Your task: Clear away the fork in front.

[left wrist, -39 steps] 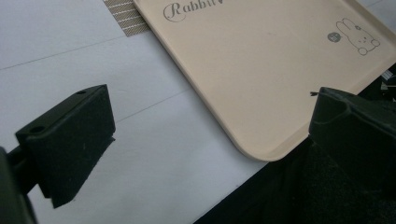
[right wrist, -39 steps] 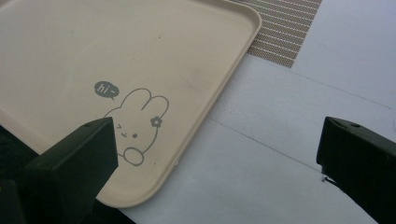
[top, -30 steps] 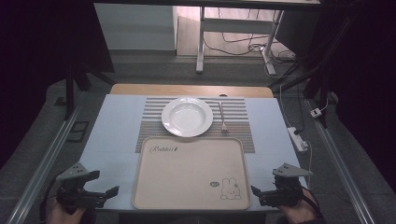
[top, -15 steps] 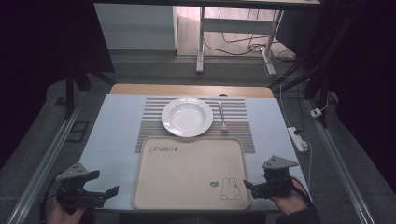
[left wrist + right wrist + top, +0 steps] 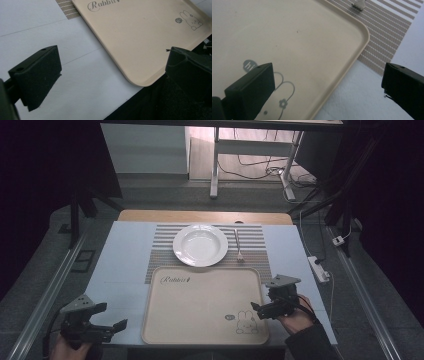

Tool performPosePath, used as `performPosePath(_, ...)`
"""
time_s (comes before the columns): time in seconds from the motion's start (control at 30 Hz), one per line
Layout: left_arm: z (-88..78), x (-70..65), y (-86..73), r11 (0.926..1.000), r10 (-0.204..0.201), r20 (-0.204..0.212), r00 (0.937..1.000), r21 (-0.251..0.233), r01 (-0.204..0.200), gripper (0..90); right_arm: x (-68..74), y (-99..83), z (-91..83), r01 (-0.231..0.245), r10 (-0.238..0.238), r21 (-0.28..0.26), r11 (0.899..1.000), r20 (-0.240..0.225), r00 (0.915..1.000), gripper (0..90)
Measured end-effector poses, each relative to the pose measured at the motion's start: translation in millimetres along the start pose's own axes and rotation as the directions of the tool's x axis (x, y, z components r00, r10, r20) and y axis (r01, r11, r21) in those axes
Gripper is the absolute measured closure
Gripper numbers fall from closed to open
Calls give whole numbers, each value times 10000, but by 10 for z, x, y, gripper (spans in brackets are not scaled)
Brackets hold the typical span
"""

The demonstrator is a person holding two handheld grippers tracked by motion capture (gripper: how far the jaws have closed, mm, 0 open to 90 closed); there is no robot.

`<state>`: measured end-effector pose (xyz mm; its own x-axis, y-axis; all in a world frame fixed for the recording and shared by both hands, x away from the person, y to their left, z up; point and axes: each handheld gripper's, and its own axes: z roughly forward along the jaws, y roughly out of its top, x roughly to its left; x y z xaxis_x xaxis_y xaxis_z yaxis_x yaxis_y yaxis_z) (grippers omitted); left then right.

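Right tool point(image 5: 264, 309) has slid in from the counter's edge and now straddles the tray's point(image 5: 200, 305) right rim, jaws wide, nothing held. Left tool point(image 5: 112, 327) hasn't budged, open too, tray just beside it. Looks like a tray pickup; beyond sits the plate point(image 5: 200, 245).

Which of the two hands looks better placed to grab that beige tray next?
Probably the right. The right gripper is open at the tray, its fingers either side of the tray's right rim. The left gripper, also open, sits apart from the tray's near left corner, above the white table cover.
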<state>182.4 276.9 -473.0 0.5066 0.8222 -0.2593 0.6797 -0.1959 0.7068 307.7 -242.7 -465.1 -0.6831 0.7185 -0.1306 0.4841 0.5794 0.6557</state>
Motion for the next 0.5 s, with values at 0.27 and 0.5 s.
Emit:
performPosePath(0.27,2,3,1,10000,-5,13,10000,23,5,9,-68,215,264,469,-480,370,9982,292,9984,0)
performPosePath(0.5,1,9,0,10000,-48,45,10000,14,48,8,-163,379,458,229,-268,536,9983,730,9970,0)
